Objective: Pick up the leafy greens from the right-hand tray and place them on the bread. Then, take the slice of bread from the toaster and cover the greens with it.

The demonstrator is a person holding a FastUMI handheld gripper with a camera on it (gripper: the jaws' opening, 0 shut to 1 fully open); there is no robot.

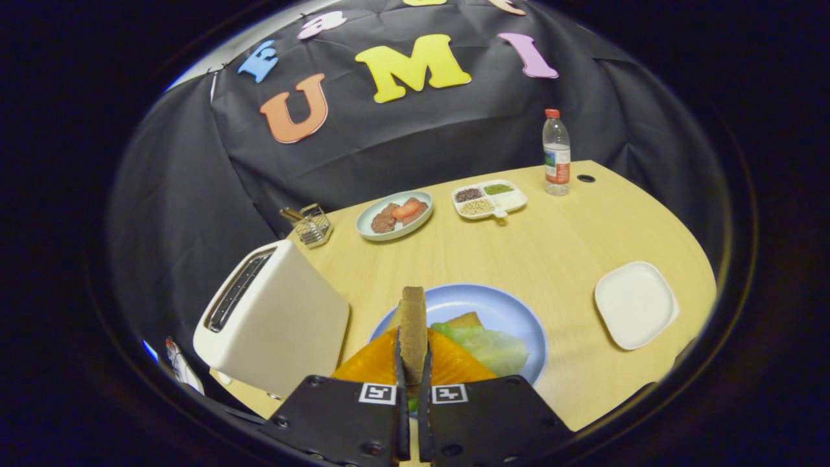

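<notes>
My gripper (413,363) is shut on a slice of bread (413,327), which stands on edge between the fingers and rises just past their tips. Below and just ahead of the fingers lies a blue plate (483,305) holding another bread slice (464,320) with pale leafy greens (493,347) spread over it. The held slice hangs over the near left part of that plate. A white toaster (272,318) stands to the left of the fingers, its slots showing dark.
A white square tray (635,303) lies to the right of the plate. Farther back are a pale plate with meat and tomato (394,215), a divided dish of grains (488,198), a water bottle (556,153) and a small wire basket (312,224).
</notes>
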